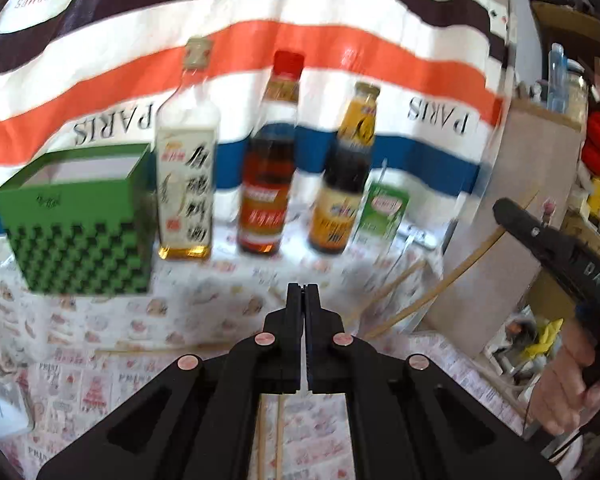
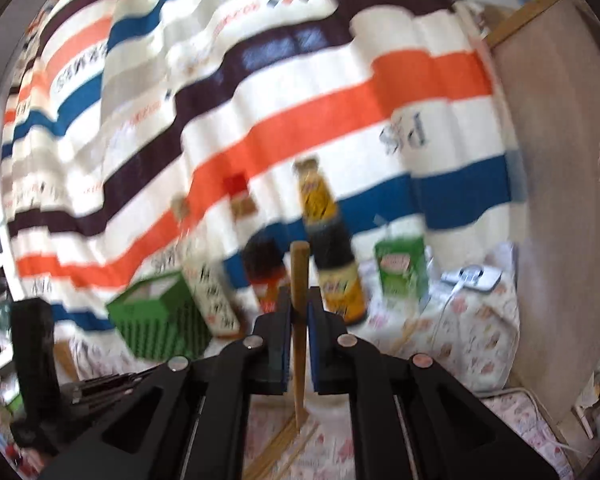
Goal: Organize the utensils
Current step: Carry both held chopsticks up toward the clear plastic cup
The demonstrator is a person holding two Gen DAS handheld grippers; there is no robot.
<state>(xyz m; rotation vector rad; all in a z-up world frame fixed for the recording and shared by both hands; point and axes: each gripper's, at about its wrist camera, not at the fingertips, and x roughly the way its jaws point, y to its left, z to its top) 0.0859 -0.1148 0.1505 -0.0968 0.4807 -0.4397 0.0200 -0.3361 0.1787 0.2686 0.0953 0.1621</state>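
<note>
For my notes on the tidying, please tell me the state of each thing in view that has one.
Left gripper: shut, nothing in it.
Right gripper: shut on chopstick.
Chopstick: held upright.
Green box: open at the top, upright.
Three bottles: capped, standing.
Green carton: standing.
Loose chopsticks: lying on the table.

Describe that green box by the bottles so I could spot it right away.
Start at the big striped curtain hanging behind the table. In front of it stands a row of three sauce bottles, and the green box sits at the left end of that row, beside the pale-labelled bottle. It is the only open-topped thing there, square, white inside, with a dark checkered pattern on its sides.
</note>
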